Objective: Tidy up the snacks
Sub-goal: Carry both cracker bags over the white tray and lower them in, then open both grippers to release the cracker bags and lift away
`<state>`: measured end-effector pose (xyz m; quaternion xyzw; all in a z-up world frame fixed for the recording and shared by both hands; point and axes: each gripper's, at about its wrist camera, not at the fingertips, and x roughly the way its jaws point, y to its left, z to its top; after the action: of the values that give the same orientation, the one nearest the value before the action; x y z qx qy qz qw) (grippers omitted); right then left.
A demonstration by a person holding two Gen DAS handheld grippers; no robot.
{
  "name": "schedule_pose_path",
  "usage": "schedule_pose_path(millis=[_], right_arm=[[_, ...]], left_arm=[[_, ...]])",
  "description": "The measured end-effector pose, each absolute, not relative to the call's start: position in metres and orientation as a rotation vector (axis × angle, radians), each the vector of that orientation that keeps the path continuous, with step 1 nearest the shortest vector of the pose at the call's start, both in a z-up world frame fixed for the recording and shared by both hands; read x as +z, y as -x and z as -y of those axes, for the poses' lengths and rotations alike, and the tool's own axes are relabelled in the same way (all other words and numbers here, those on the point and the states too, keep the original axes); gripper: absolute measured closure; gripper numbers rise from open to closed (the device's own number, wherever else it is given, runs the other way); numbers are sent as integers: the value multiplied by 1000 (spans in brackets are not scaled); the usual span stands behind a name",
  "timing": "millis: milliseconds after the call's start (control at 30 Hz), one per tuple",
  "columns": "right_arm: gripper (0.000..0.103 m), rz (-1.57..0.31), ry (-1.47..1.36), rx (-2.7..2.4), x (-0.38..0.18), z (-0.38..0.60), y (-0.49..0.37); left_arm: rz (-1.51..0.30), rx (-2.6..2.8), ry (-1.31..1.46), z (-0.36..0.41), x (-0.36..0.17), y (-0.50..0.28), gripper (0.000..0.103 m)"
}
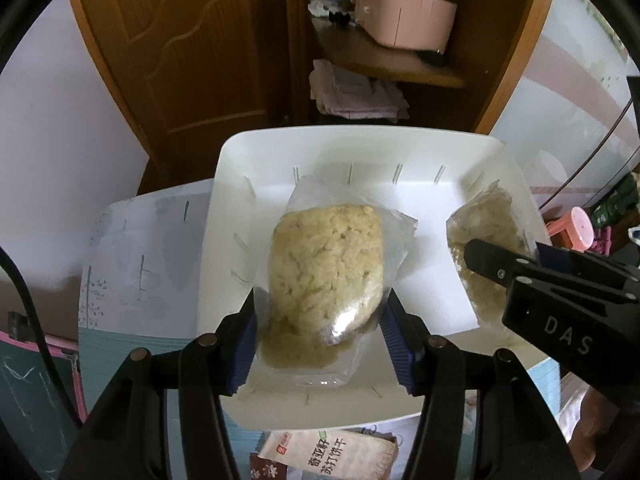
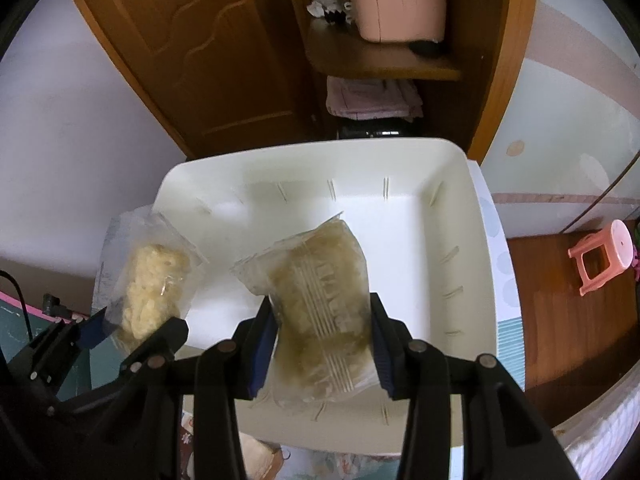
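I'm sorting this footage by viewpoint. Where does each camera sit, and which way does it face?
Left wrist: on the left tongs, looking steeply down along them into the white bin; its own fingers grip a clear snack bag, and the right tongs show at the right.
Right wrist: on the right tongs, same downward look; its own fingers grip a second snack bag, and the left tongs show at the left.
Shared: the bin, both bags, the wooden door and the pink basket.
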<state>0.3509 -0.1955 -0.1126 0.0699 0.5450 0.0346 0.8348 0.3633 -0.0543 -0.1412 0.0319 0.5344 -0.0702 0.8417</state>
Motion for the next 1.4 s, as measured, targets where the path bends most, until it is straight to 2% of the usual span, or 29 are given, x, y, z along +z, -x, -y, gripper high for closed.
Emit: schedule_pose_path(millis=[100,167,233,300,400,467,600,1400], right_arm=[[59,-1167,-145,58,-120,196,-356],[59,-1173,-142,53,-125,196,-358],[57,-1176,-140,54,-130,197,-360],[50,-1177,-131,52,-133,197,-361],[43,-1158,-119,40,-135,198,-361],[42,-1147,-125,45,-136,197,-360],[41,-1124,-115,44,-134,196,-358],[41,-1013,-194,94,-79,213,-314]], left_arm=[[-1137,-150,-74,57,-149,-368,45],[-1137,-160,-70,58,-152,-370,32],[-1134,-178,-61,58,-153,-371,12],[-1132,-186,-64,58,-155,-371,9],[-1131,-181,-92,61,-159,-372,8],[-1129,-180,-96,62,-160,-372,8],[-1119,-185,-79,61,-157,-371,3],[-1006,-165,-74,49,-90,-313,1]])
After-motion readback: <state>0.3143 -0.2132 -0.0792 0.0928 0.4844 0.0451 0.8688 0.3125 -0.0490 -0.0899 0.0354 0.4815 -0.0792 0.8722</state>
